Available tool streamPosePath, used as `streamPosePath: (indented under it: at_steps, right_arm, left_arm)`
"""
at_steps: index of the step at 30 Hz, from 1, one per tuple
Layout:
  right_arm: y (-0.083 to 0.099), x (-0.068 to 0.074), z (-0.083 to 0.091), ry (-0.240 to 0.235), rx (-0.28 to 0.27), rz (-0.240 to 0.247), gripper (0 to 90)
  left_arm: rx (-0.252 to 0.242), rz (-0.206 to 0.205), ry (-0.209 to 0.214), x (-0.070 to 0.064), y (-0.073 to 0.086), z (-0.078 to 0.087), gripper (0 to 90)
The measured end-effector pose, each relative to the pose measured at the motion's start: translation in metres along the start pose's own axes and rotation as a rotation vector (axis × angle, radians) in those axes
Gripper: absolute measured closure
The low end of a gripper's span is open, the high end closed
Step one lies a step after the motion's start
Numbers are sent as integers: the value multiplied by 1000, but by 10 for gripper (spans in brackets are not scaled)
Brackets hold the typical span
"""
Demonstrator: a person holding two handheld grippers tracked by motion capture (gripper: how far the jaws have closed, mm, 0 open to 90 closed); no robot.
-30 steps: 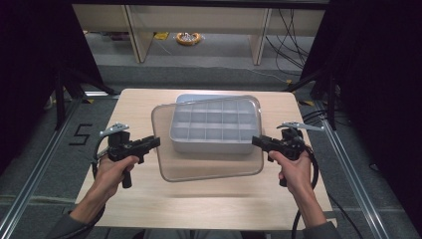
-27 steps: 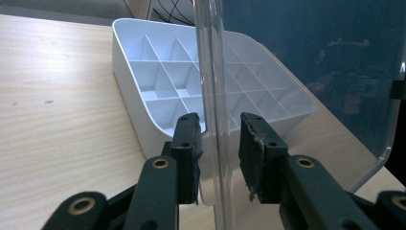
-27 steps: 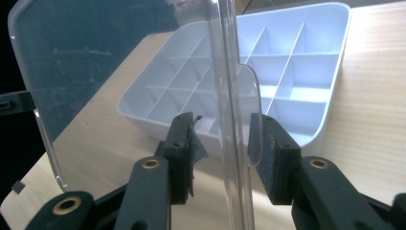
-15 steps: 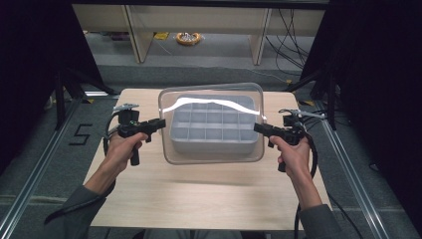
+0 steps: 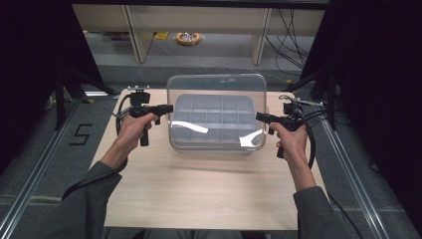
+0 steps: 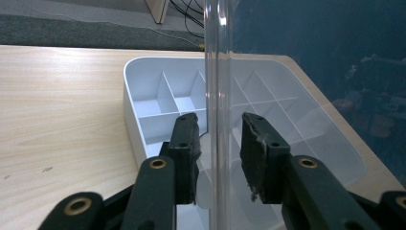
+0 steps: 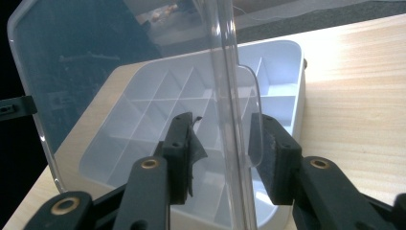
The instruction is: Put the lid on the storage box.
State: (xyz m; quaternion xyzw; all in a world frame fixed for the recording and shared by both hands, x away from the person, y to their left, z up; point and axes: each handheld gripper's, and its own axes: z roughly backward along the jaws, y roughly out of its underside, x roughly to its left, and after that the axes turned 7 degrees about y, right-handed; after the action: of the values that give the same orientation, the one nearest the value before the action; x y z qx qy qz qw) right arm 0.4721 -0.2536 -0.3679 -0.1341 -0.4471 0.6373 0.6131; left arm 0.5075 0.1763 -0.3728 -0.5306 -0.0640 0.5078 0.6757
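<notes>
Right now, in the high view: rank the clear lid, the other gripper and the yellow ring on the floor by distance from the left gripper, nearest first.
1. clear lid: its left edge sits between the jaws of the left gripper.
2. right gripper: across the compartment box, at the lid's right edge.
3. yellow ring: on the floor beyond the table.

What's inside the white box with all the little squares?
The white plastic divided box looks empty: the compartments in view show bare white walls and floors. The clear plastic lid, held upright between both grippers, blurs some compartments, so those are less certain.
</notes>
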Motion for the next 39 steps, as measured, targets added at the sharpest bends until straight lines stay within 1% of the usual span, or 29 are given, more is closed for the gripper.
streamPosePath:
  at_steps: [2, 3, 5, 6, 8, 10, 12, 13, 14, 15, 17, 18, 19, 20, 21, 22, 24, 25, 27, 28, 29, 30, 32, 33, 34, 35, 37, 38, 39]
  right_arm:
    - [-2, -3, -5, -5, 5, -11, 616]
    - [-2, -1, -7, 0, 18, -45, 615]
    - [-2, -4, -10, -2, 12, -26, 615]
    - [-2, -3, -12, -3, 26, -61, 615]
    - [-4, -4, -19, 0, 33, -76, 608]
    - [-6, -4, -22, 1, 34, -81, 608]
    - [-7, -6, -23, 3, 28, -59, 607]
    - [-10, -2, -25, 6, 49, -105, 607]
    - [-11, -4, -26, 7, 52, -83, 605]
    - [-12, -4, -28, 13, 51, -86, 602]
    - [-13, -6, -30, 14, 51, -63, 598]
    - [-15, -4, -34, 30, 77, -94, 585]
    - [-15, -4, -34, 30, 77, -94, 585]
    - [-16, -8, -41, 48, 66, -67, 577]
    - [-15, -5, -41, 55, 84, -99, 575]
    - [-15, -5, -43, 49, 87, -105, 575]
    - [-16, -5, -46, 47, 91, -118, 573]
    - [-16, -7, -48, 57, 89, -106, 572]
    - [-17, -7, -51, 62, 93, -134, 569]
    - [-17, -11, -55, 61, 77, -91, 565]
    - [-17, -12, -57, 71, 80, -93, 561]
    - [-18, -8, -57, 71, 98, -138, 557]
    - [-18, -10, -61, 77, 99, -121, 554]
    - [-18, -8, -62, 88, 114, -152, 553]
    - [-18, -11, -64, 83, 106, -118, 550]
    - [-18, -8, -65, 91, 122, -173, 548]
    - [-17, -10, -67, 87, 118, -163, 547]
    - [-16, -10, -70, 99, 128, -192, 545]
    - [-15, -13, -72, 102, 121, -160, 545]
  left_arm:
    - [2, 10, -6, 3, -3, -4, 659]
    - [2, 10, -6, 3, -3, -4, 658]
    - [-3, 24, -11, 5, -7, -7, 655]
    - [-10, 35, -11, 7, -10, -9, 655]
    - [-10, 35, -9, 9, -13, -10, 652]
    - [-15, 45, -12, 10, -17, -12, 652]
    - [-14, 49, -24, 11, -19, -15, 652]
    - [-19, 56, -37, 13, -22, -18, 652]
    - [-19, 56, -37, 13, -22, -18, 652]
    - [-19, 59, -46, 14, -23, -21, 652]
    - [-15, 56, -51, 14, -23, -23, 651]
    - [-14, 57, -54, 14, -23, -25, 651]
    - [-7, 45, -65, 14, -23, -27, 651]
    - [-4, 42, -79, 15, -22, -31, 643]
    - [8, 38, -85, 17, -21, -32, 641]
    - [8, 38, -85, 17, -21, -32, 639]
    - [6, 58, -87, 21, -20, -36, 640]
    - [8, 61, -89, 22, -20, -37, 640]
    - [15, 64, -98, 23, -19, -41, 639]
    - [15, 64, -98, 23, -19, -41, 637]
    - [20, 59, -105, 24, -18, -43, 633]
    - [19, 69, -111, 24, -18, -45, 629]
    - [27, 83, -132, 27, -16, -52, 626]
    - [31, 81, -133, 29, -15, -54, 624]
    - [31, 81, -133, 29, -15, -54, 620]
    - [34, 87, -142, 29, -14, -57, 617]
    - [46, 87, -150, 30, -11, -61, 614]
    - [50, 93, -153, 31, -10, -63, 605]
    - [63, 105, -154, 34, -7, -67, 604]
